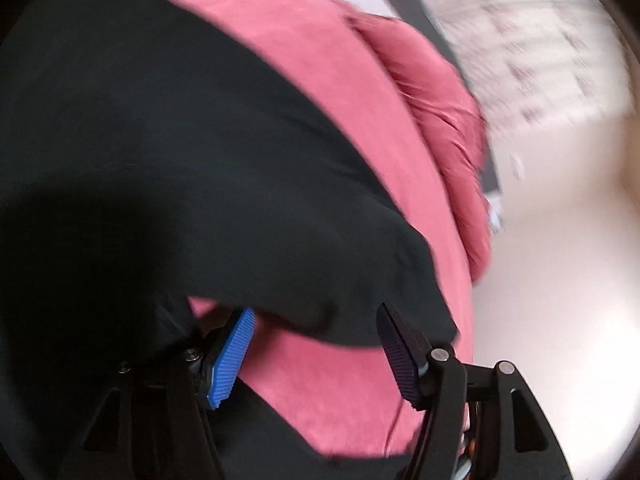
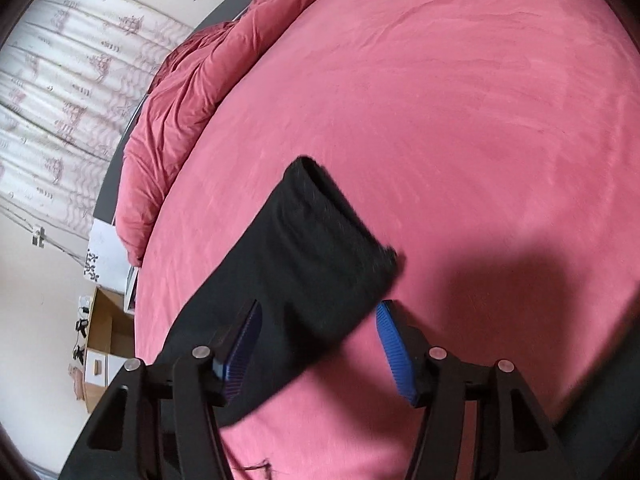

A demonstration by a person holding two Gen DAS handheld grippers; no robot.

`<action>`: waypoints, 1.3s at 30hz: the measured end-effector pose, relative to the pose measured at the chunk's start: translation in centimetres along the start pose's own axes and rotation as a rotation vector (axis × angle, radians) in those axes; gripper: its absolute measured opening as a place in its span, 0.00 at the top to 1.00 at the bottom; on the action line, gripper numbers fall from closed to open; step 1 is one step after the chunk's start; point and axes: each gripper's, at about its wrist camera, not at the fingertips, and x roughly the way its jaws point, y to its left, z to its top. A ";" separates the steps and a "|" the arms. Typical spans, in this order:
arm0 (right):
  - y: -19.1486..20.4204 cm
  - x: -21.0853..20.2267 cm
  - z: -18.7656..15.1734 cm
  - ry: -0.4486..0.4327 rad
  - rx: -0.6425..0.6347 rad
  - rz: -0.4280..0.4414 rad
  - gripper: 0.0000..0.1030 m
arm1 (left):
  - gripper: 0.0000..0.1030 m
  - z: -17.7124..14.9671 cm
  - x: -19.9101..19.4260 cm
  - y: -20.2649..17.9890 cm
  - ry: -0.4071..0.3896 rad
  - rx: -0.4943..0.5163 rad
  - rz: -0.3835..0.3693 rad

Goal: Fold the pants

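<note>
Pants (image 2: 304, 264): black, lying on pink bed sheet (image 2: 460, 100); one leg end w/ open hem in right wrist view, broad dark spread in left wrist view. Left hand-held gripper (image 1: 316, 352): blue pads apart, fabric edge just ahead, not pinched. Right hand-held gripper (image 2: 320, 348): pads apart, leg cloth between, not clamped. Crumpled pink duvet (image 2: 192, 96) at bed edge.

Bed (image 2: 460, 92) with pink sheet, carrying everything.
Black pants (image 2: 304, 248) lie on the sheet; rumpled pink duvet (image 2: 180, 108) bunched along the far edge.
</note>
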 end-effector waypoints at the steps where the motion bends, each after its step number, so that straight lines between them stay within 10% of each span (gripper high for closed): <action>1: 0.0 0.2 0.2 -0.003 0.006 0.001 0.40 | 0.37 0.1 0.2 0.6 -0.016 -0.034 -0.003; 4: 0.4 1.2 0.9 -0.015 -0.004 -0.073 0.79 | 0.39 0.4 0.6 1.2 -0.057 -0.084 -0.033; 9: 0.0 0.5 1.6 -0.038 0.008 -0.067 0.88 | 0.81 1.0 1.1 0.9 -0.033 -0.039 0.084; 21: -1.0 -8.2 5.5 -0.187 -0.160 -0.145 0.90 | 0.88 -0.9 -1.2 -0.3 0.102 0.163 0.050; 29: -7.9 -6.1 3.4 -0.075 -0.039 -0.259 0.89 | 0.85 -2.4 0.2 0.8 0.111 0.288 0.129; 39: -8.5 -11.2 5.2 -0.186 -0.093 -0.411 0.60 | 0.75 -4.2 -5.7 1.1 0.153 0.503 0.080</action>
